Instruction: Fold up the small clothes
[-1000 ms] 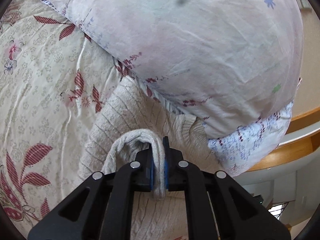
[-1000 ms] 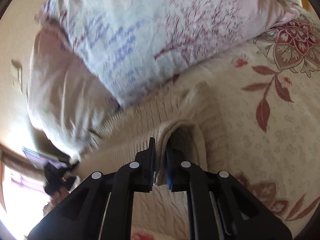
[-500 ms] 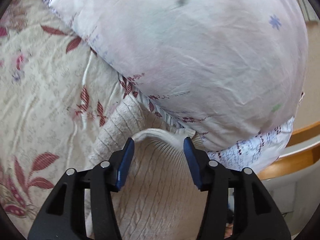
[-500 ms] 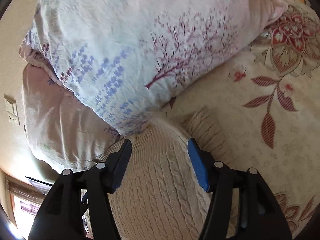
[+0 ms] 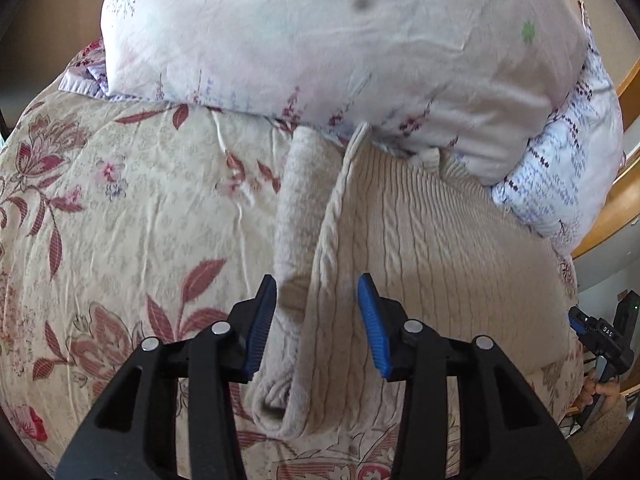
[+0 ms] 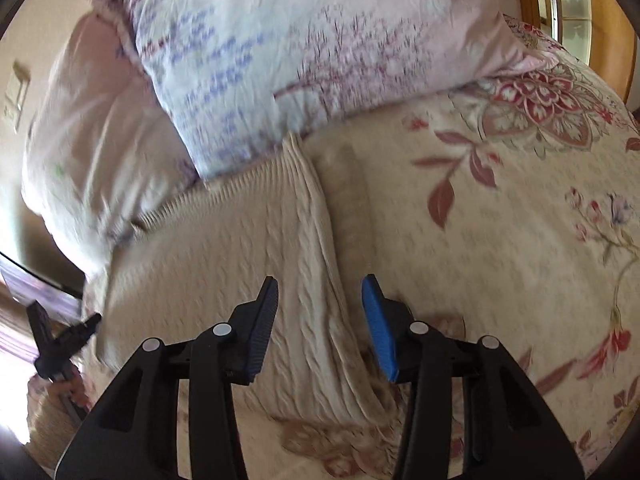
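A beige cable-knit sweater (image 5: 420, 240) lies flat on the flowered bedspread (image 5: 120, 208), its far ribbed end against the pillows. Its left side is folded, with a sleeve (image 5: 298, 200) lying alongside. My left gripper (image 5: 317, 312) hovers over that folded left edge, jaws apart and closing, pads clear of the knit. In the right wrist view the same sweater (image 6: 224, 264) shows its right folded edge and sleeve (image 6: 352, 208). My right gripper (image 6: 320, 316) hangs above that edge, jaws apart and closing, nothing pressed between the pads.
Two large pale floral pillows (image 5: 328, 44) are stacked at the head of the bed (image 6: 304, 40). A wooden bed frame (image 5: 624, 196) runs at the right. The other gripper and a hand show at the edge of each view (image 5: 604, 344) (image 6: 60, 344).
Both grippers let go of the sweater folds they pinched a second ago. They pulled back toward the near end, and the sweater now lies flat.
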Available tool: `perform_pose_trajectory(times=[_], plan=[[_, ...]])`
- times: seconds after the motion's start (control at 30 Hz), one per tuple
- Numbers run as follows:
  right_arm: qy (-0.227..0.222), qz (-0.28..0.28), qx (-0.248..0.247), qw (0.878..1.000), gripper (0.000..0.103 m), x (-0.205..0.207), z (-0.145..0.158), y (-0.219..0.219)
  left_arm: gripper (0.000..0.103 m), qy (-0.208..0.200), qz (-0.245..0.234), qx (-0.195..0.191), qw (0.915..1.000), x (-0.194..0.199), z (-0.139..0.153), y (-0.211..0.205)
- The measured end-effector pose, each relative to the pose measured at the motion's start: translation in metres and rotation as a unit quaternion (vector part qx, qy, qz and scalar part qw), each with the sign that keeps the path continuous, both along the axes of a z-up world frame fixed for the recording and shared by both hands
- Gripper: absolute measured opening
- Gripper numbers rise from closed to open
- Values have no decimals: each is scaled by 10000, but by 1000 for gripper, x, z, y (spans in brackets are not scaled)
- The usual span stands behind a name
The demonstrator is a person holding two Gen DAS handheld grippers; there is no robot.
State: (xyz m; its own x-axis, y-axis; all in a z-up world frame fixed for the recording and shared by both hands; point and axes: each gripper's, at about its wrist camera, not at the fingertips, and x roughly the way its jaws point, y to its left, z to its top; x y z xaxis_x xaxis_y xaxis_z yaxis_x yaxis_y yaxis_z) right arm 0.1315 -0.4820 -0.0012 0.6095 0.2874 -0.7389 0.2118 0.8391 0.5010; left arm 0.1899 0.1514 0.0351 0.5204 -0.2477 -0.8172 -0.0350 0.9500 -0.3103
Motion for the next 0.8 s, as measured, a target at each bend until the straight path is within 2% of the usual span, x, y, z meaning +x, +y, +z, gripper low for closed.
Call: perform_pose_trajectory(times=[0.03,0.13,0.2,0.3,0.47,0.5,0.53,0.63,0.8], plan=[[39,22,-19,10000,44,-1,-2,1,39,28,9,2,10000,-1,-3,0],[67,64,-165,9998,30,-2,-4,6,37,-17,29,65,10000,-3,-6,-4],[24,122,-283,9995,19,-3,-2,11,31,-40,34,75,10000,-5,-6,-5],[36,170,-492,9986,19,-2,1,16,26,-45,-7,143,9999,-4,-7,-8],[198,162,-633,9977,20,7,-2,23,29,-30,-120,409,9991,-4,-8,-17],[203,162,-677,9974,14,7,-2,23,28,-41,-136,456,9989,-4,-8,-19],[185,150,-667,9975,13,6,0,23,18,-48,-164,453,9988,-5,-7,-18],[58,16,-458,9989,11,-2,8,16,13,-87,-172,236,9995,-8,-4,-13],[-142,-82,-341,9993,11,-18,24,13,12,-203,-270,-77,9994,-17,7,0]])
